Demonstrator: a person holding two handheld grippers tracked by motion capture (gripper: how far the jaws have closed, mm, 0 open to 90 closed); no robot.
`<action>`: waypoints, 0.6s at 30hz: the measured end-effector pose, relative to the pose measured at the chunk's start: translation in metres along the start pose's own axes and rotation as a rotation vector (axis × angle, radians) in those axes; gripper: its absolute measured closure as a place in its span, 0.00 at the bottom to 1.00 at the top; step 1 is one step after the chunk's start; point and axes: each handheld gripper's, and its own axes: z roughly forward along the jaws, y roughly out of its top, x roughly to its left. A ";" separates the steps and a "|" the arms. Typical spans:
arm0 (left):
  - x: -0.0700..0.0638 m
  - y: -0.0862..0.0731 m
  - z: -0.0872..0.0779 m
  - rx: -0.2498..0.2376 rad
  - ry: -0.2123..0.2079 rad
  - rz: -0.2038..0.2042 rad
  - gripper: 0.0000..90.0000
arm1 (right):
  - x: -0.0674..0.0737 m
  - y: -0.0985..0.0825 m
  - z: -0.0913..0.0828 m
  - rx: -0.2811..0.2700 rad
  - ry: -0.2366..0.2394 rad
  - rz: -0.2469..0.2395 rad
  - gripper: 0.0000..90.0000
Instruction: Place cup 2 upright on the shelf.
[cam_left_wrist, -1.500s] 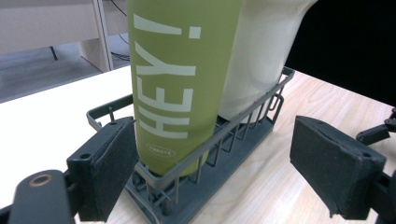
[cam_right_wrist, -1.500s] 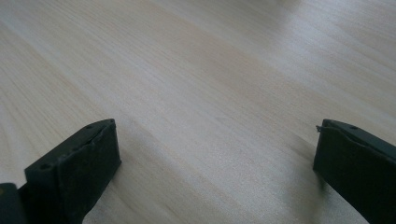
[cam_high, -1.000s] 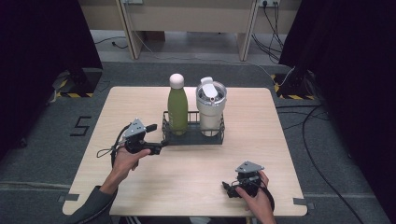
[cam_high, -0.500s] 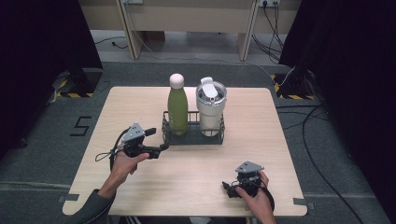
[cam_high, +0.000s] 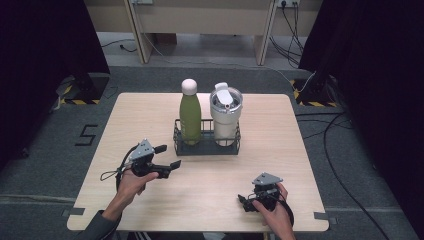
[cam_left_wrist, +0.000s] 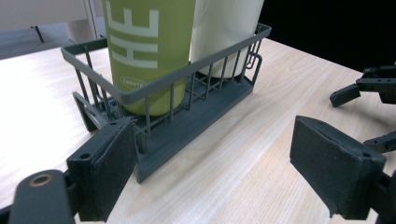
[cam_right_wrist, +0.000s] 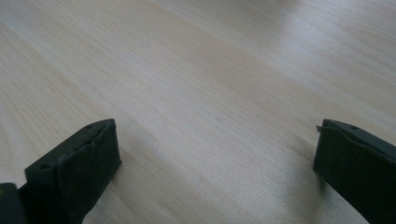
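Note:
A dark wire basket (cam_high: 206, 145) stands mid-table. In it stand a green bottle (cam_high: 190, 116) with a pale cap, on the left, and a white lidded tumbler (cam_high: 226, 116), on the right. My left gripper (cam_high: 168, 156) hovers just left of the basket's near-left corner, open and holding nothing. In the left gripper view the basket (cam_left_wrist: 187, 116) with the bottle (cam_left_wrist: 149, 46) and the tumbler (cam_left_wrist: 224, 32) lies just ahead of the left gripper (cam_left_wrist: 215, 172). My right gripper (cam_high: 244, 203) rests near the front edge, open over bare wood (cam_right_wrist: 215, 163).
The light wooden table (cam_high: 150, 115) stands on grey carpet, with dark curtains on both sides. Cables run over the floor at the right. The right gripper (cam_left_wrist: 362, 116) lies at the far right in the left gripper view.
The left gripper has shifted a little toward the near edge of the table. The right gripper has kept still.

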 end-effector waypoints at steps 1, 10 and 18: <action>0.000 -0.001 0.000 0.001 0.000 0.000 0.16 | 0.000 0.000 0.000 0.000 0.000 -0.001 0.01; -0.004 -0.012 -0.003 0.015 -0.014 0.004 0.16 | 0.000 0.000 0.000 0.000 0.001 -0.002 0.01; -0.007 -0.024 -0.007 0.035 -0.020 0.009 0.16 | 0.000 0.000 0.000 0.000 0.001 -0.001 0.01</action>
